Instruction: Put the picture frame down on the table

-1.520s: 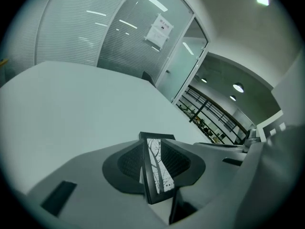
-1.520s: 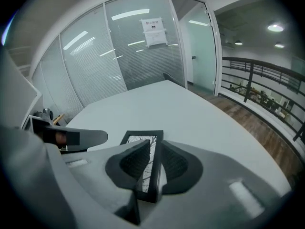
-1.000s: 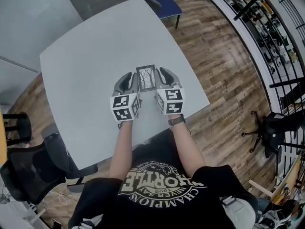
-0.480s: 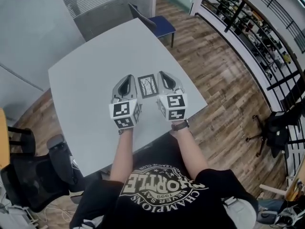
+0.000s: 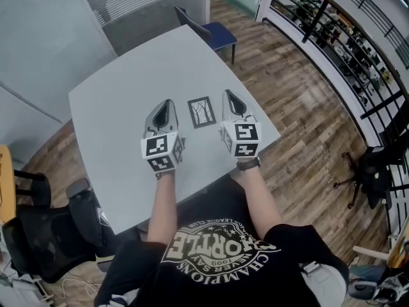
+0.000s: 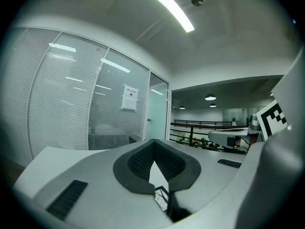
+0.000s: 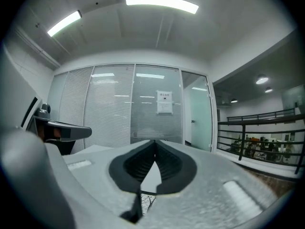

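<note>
- At the near middle of the bench (image 5: 121,75), the left tool (image 5: 165,107) and the right tool (image 5: 231,101) hover side by side, both pointing away from the person.
- The left gripper view shows the left tool (image 6: 153,146) with its jaws pressed together at the tips and nothing pinched between them. A sliver of bench and a corner of the picture frame (image 6: 161,198) show through the gap behind the tips.
- The right gripper view shows the same of the right tool (image 7: 155,144): tips together, no load.
- The picture frame (image 5: 202,112) lies flat and face up on the bench between the two tools, touching neither.
- From the left tool the frame lies to the right; from the right tool it lies to the left. The right tool looks slightly the nearer.
- The frame's long axis runs away from the person, roughly parallel to both tools and turned a little off their line. Its short top edge points toward the far side of the bench.
- With the frame resting free, the putting-down looks complete, and either tool can likely draw straight back without brushing it.
</note>
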Available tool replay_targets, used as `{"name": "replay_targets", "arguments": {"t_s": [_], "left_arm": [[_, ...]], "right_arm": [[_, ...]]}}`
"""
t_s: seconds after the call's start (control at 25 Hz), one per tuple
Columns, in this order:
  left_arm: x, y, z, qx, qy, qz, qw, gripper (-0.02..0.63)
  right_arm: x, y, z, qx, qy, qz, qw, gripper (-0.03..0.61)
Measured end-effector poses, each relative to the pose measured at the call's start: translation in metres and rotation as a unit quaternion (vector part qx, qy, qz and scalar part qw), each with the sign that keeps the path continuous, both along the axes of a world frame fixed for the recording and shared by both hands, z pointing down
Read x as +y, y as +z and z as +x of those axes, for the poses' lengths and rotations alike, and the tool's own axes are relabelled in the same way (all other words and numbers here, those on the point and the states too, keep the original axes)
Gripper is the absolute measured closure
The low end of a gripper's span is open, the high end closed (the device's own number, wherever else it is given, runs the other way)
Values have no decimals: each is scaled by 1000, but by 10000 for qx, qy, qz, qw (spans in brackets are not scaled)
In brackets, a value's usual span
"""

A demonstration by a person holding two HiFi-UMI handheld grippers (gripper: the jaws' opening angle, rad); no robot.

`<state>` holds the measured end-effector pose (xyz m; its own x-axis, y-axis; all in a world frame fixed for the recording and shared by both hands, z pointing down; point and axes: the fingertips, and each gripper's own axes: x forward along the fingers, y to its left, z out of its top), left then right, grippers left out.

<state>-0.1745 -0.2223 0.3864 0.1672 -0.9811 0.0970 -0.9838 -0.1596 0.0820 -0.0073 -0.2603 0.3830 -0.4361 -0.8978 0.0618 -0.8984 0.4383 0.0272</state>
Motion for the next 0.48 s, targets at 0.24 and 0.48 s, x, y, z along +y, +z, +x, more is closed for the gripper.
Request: {"name": "replay_targets", "arguments": {"t_s": [0.24, 0.48], "left_arm": [[-4, 4, -3, -17, -35, -47, 10000, 609], [-16, 15, -8, -14, -97, -164, 9998, 609]], "right_arm": [[-5, 3, 7, -15, 64, -12, 10000, 580], [-17, 7, 9, 6, 114, -51, 9999, 580]]}}
